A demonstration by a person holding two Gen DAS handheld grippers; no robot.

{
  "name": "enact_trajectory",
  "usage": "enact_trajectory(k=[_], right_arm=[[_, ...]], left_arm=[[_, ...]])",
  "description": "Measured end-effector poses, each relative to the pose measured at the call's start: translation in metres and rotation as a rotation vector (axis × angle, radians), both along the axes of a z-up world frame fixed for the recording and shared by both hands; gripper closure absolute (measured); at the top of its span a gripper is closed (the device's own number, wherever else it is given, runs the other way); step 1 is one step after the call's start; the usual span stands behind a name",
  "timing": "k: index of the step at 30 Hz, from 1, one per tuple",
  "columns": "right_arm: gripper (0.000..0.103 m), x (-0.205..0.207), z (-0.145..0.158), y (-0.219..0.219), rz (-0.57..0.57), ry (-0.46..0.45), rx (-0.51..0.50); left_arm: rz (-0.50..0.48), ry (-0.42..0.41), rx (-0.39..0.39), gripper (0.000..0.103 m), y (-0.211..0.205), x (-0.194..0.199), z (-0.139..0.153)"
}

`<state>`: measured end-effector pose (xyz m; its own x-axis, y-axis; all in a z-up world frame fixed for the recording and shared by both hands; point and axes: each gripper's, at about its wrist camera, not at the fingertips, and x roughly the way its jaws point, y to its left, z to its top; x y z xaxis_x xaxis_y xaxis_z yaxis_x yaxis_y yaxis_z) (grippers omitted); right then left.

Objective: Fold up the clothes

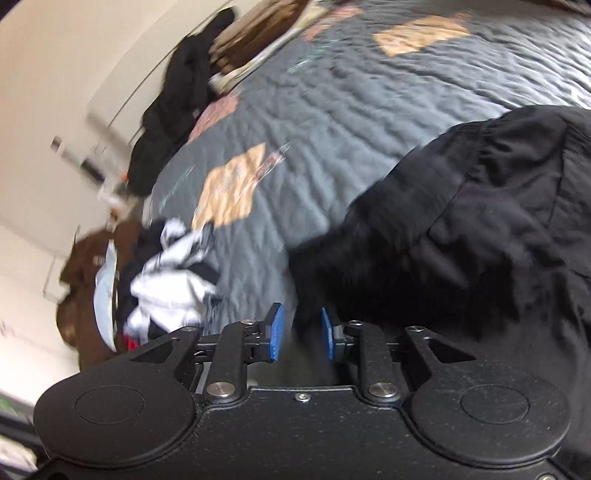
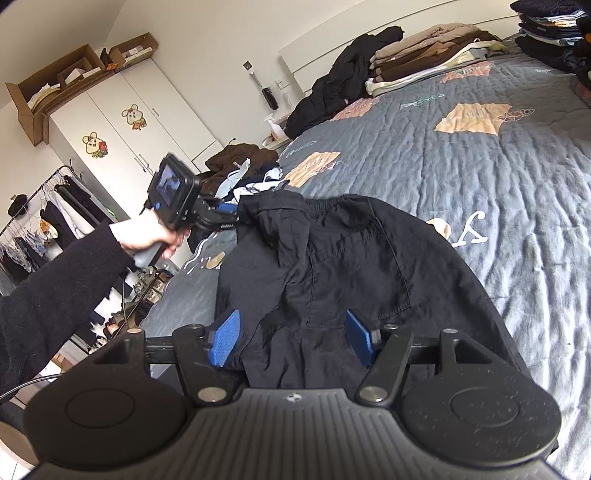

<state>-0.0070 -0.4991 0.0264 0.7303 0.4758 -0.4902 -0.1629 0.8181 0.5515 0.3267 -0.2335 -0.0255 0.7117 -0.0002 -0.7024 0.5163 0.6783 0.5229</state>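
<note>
Black trousers (image 2: 351, 258) lie on the grey quilted bed (image 2: 461, 166), waistband at the far end. My right gripper (image 2: 291, 338) is open, its blue pads either side of the cloth near the seat. My left gripper (image 1: 303, 332) has its blue pads close together with a corner of the black trousers (image 1: 461, 221) between them, lifted off the bed. In the right wrist view the left gripper (image 2: 236, 216) is held in a hand at the trousers' far left corner.
Crumpled white and black clothes (image 1: 170, 273) lie at the bed's left edge. Folded brown and beige stacks (image 2: 424, 51) and a dark stack (image 2: 550, 26) sit at the head of the bed. A wardrobe (image 2: 122, 122) and a clothes rail (image 2: 48, 210) stand on the left.
</note>
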Motion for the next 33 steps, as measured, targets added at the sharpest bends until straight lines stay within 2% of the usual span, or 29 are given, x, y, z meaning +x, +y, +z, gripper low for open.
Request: enact_trajectory(k=[3, 5, 7, 13, 18, 25, 29, 33], right_arm=[[0.04, 0.003, -0.003, 0.005, 0.011, 0.013, -0.011], [0.04, 0.005, -0.004, 0.008, 0.016, 0.018, -0.016], [0.04, 0.007, -0.003, 0.012, 0.022, 0.019, -0.024], [0.04, 0.007, 0.0, 0.034, 0.057, 0.016, -0.063], [0.04, 0.0, 0.004, 0.076, 0.135, 0.004, -0.116], [0.04, -0.011, 0.007, 0.154, 0.29, -0.001, -0.184], [0.04, -0.018, 0.007, 0.197, 0.385, -0.002, -0.211], [0.04, -0.026, 0.004, 0.223, 0.433, 0.0, -0.237]], left_arm=[[0.101, 0.004, -0.14, 0.054, 0.045, -0.01, 0.016], [0.106, 0.035, -0.225, 0.047, 0.069, -0.034, 0.023], [0.053, 0.057, -0.258, 0.045, 0.082, -0.071, 0.024], [-0.119, 0.068, -0.265, 0.038, 0.102, -0.2, 0.008], [-0.272, 0.02, -0.117, 0.036, 0.098, -0.277, -0.01], [-0.227, 0.005, -0.174, 0.036, 0.119, -0.314, -0.018], [-0.209, -0.011, -0.206, 0.036, 0.134, -0.335, -0.01], [-0.18, -0.025, -0.214, 0.036, 0.146, -0.343, -0.011]])
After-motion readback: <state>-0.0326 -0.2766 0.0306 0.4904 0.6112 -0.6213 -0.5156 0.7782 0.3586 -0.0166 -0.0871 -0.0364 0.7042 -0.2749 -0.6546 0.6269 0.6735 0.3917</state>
